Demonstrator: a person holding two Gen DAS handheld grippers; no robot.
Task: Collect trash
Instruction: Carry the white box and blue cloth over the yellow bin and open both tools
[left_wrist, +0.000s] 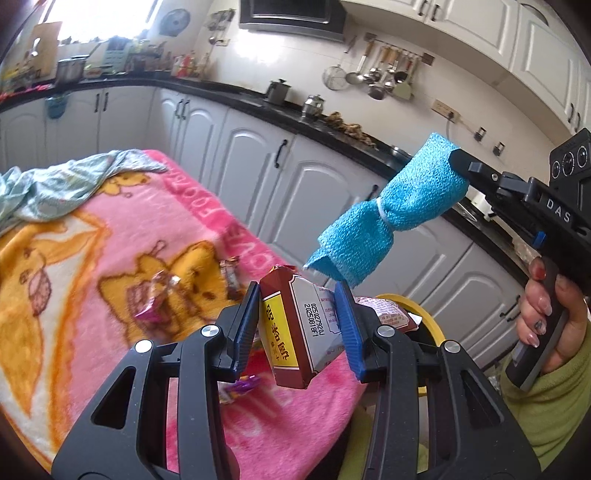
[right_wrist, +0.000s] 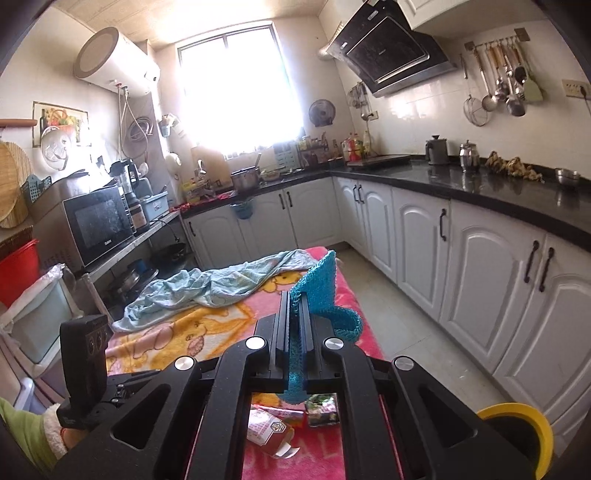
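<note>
Left gripper (left_wrist: 301, 328) nearest the lens, blue pads clamped on a dark red and grey seasoning carton (left_wrist: 303, 332), held tilted above the pink cartoon blanket (left_wrist: 110, 229). Carton upper corner just below the dangling end of a blue mesh cloth (left_wrist: 388, 210).

Right gripper (right_wrist: 294, 328) narrow, jaws pressed together on that blue mesh cloth (right_wrist: 321, 291); one end standing up past the fingertips, the other hanging down behind the pads. In left wrist view, same gripper entering from the right, gripped by a hand (left_wrist: 546, 321) with painted nails, green sleeve (left_wrist: 554, 398) below.

Under the right gripper, on the blanket: a red-and-white crumpled packet (right_wrist: 269, 430) and a green-printed wrapper (right_wrist: 322, 410), just beside each other. Yellow-rimmed bin (right_wrist: 524, 417) at lower right, off the blanket's edge.

Further along the blanket, left wrist view: a shiny pink wrapper (left_wrist: 157, 295), a small brown wrapper (left_wrist: 229, 275) near it, a purple scrap (left_wrist: 242, 384) partly hidden under the left finger.

Beyond, a pale blue-green garment (right_wrist: 207, 291) heaped across the far end of the blanket.

Background: white cabinets (right_wrist: 421, 229), black countertop (right_wrist: 480, 188), hanging utensils (right_wrist: 502, 77), range hood (right_wrist: 391, 55), microwave (right_wrist: 98, 225), bright window (right_wrist: 236, 92).
</note>
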